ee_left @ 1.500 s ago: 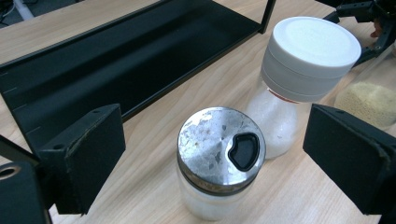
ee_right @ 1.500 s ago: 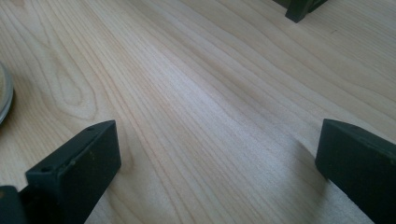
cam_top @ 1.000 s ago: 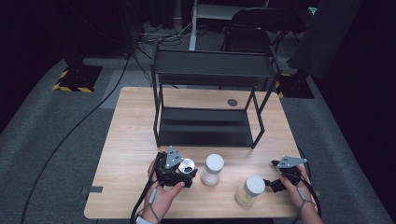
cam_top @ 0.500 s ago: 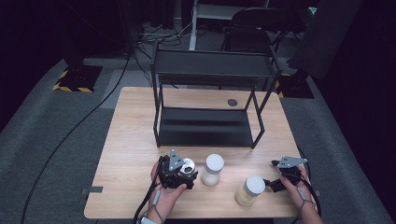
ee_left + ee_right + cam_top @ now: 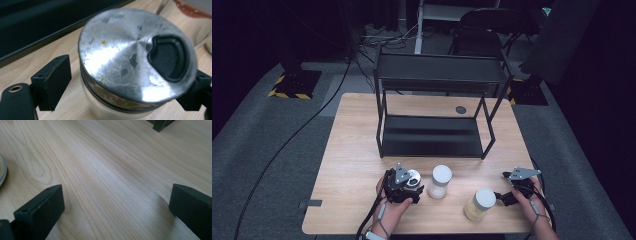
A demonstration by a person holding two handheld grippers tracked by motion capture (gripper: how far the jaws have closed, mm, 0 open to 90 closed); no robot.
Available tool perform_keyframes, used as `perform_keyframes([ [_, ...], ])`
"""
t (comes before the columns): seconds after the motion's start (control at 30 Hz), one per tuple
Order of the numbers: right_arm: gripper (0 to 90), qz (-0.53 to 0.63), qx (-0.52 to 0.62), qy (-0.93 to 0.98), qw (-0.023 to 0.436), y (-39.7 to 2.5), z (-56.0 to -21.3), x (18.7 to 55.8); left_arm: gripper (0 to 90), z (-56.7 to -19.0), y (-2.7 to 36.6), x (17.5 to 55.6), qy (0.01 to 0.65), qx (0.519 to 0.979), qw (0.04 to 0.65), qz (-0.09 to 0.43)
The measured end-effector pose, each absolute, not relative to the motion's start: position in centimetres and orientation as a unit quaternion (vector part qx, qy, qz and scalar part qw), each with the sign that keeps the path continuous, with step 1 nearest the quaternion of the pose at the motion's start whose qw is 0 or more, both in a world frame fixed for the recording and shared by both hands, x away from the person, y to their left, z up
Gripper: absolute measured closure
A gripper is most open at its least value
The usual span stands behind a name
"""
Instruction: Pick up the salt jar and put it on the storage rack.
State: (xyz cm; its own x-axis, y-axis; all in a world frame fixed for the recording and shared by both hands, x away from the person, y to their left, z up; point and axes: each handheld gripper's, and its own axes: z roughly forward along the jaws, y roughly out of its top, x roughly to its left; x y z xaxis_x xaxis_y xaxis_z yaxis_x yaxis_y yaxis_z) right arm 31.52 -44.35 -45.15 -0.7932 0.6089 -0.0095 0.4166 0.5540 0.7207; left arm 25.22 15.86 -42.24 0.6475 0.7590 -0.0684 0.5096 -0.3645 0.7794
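Observation:
A small glass jar with a scuffed metal lid [image 5: 130, 57] stands on the wooden table [image 5: 357, 150], front left [image 5: 414, 177]. My left gripper [image 5: 125, 83] is open and straddles it. The left pad [image 5: 53, 80] is a little away from the glass, while the right pad [image 5: 197, 86] is tucked under the lid's edge. In the high view my left gripper [image 5: 404, 186] sits in a hand. My right gripper [image 5: 507, 195] is open at the front right, low over bare wood [image 5: 117, 207] with nothing between its fingers.
A white-lidded jar [image 5: 441, 181] stands just right of the left gripper. A yellowish jar [image 5: 479, 203] stands just left of the right gripper. A black two-level rack [image 5: 437, 105] takes up the table's middle and back. A small dark disc [image 5: 460, 109] lies behind it.
My left gripper has edged slightly right and toward the person around the metal-lidded jar. The right gripper and the other jars have not moved.

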Motion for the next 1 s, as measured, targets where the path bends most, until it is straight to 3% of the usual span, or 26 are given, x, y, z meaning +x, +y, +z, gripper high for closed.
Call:
perform_keyframes([
  [0.07, 0.0, 0.37, 0.294, 0.872, 0.13, -44.4, -45.2, 31.5, 14.3, -42.4, 15.8, 25.3, 0.388, 0.813, 0.406, 0.153],
  [0.13, 0.0, 0.369, 0.294, 0.872, 0.13, -44.4, -45.2, 31.5, 25.4, -42.6, 15.7, 25.1, 0.385, 0.814, 0.405, 0.158],
  [0.2, 0.0, 0.369, 0.294, 0.872, 0.13, -44.4, -45.2, 31.5, 29.9, -42.8, 15.6, 24.8, 0.373, 0.815, 0.409, 0.169],
  [1.0, 0.0, 0.37, 0.294, 0.872, 0.13, -44.4, -45.2, 31.5, 30.2, -39.2, 17.4, 26.9, 0.362, 0.825, 0.403, 0.163],
])
